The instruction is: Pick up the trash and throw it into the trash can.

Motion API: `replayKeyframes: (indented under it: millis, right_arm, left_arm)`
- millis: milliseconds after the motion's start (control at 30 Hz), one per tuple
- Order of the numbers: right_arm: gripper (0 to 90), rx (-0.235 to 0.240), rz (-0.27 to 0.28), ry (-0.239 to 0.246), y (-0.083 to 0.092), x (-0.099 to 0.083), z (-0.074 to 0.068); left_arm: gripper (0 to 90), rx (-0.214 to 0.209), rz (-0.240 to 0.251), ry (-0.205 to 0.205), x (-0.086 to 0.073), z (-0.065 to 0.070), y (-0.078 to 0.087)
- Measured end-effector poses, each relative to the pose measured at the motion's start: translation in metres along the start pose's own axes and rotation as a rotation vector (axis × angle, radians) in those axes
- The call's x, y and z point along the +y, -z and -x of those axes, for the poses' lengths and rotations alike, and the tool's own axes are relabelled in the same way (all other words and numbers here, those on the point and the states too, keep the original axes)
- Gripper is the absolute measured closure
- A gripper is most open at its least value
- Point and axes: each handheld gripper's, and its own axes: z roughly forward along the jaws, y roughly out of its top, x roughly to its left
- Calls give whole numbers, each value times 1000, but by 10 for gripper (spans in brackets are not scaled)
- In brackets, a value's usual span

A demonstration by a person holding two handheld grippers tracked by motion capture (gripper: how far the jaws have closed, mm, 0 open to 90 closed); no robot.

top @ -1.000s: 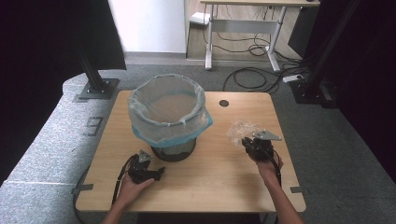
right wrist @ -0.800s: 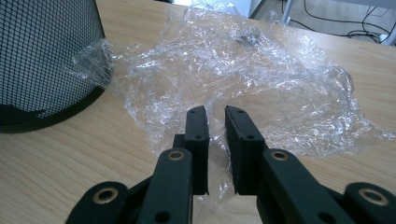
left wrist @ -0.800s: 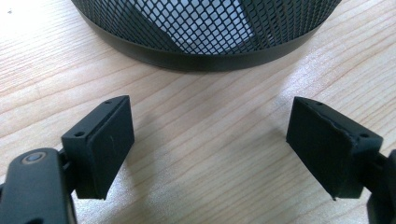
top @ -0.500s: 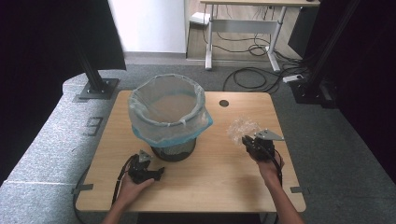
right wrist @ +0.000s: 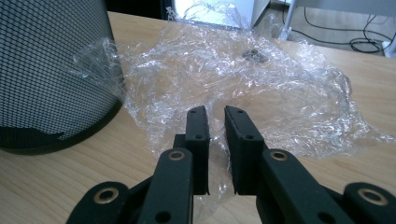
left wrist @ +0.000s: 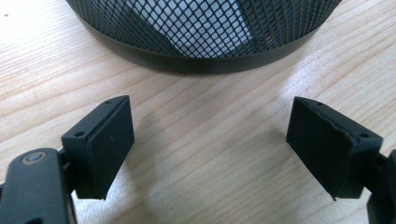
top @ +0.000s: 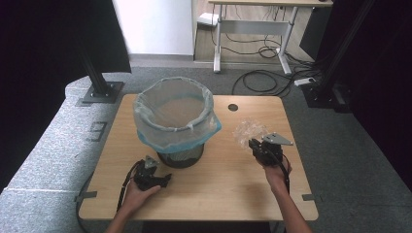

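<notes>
A black mesh bin (top: 180, 156) lined with a pale blue bag (top: 175, 116) stands on the wooden table (top: 218, 179), left of centre. A crumpled sheet of clear plastic wrap (top: 248, 130) lies to its right. My right gripper (top: 254, 144) is at the wrap's near edge. In the right gripper view its jaws (right wrist: 215, 116) are nearly together, pinching the film (right wrist: 261, 79), and the bin's wall (right wrist: 46, 70) is at the left. My left gripper (top: 156, 174) rests on the table just in front of the bin. It is open (left wrist: 210, 140) with only bare wood between its pads, and the bin's base (left wrist: 205, 37) is close ahead.
A dark round grommet hole (top: 233, 107) sits near the table's far edge. Beyond the table stand a black post base (top: 99, 92) at the left, another desk (top: 252, 29) with cables on the floor (top: 262, 80), and a dark stand (top: 320, 94) at the right.
My right gripper has edged slightly left into the plastic wrap. The left gripper and the bin have not moved.
</notes>
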Motion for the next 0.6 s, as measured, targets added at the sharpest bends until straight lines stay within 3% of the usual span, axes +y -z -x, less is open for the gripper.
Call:
replayKeyframes:
  millis: [167, 433, 600]
  right_arm:
    - [790, 14, 36, -3, 1, 11, -5]
    - [800, 37, 105, -21, 20, 27, -8]
    - [805, 43, 117, -16, 22, 31, -15]
  left_arm:
    - [149, 0, 2, 3, 0, 0, 0]
    - [152, 1, 1, 5, 0, 1, 0]
    - [152, 3, 1, 6, 0, 1, 0]
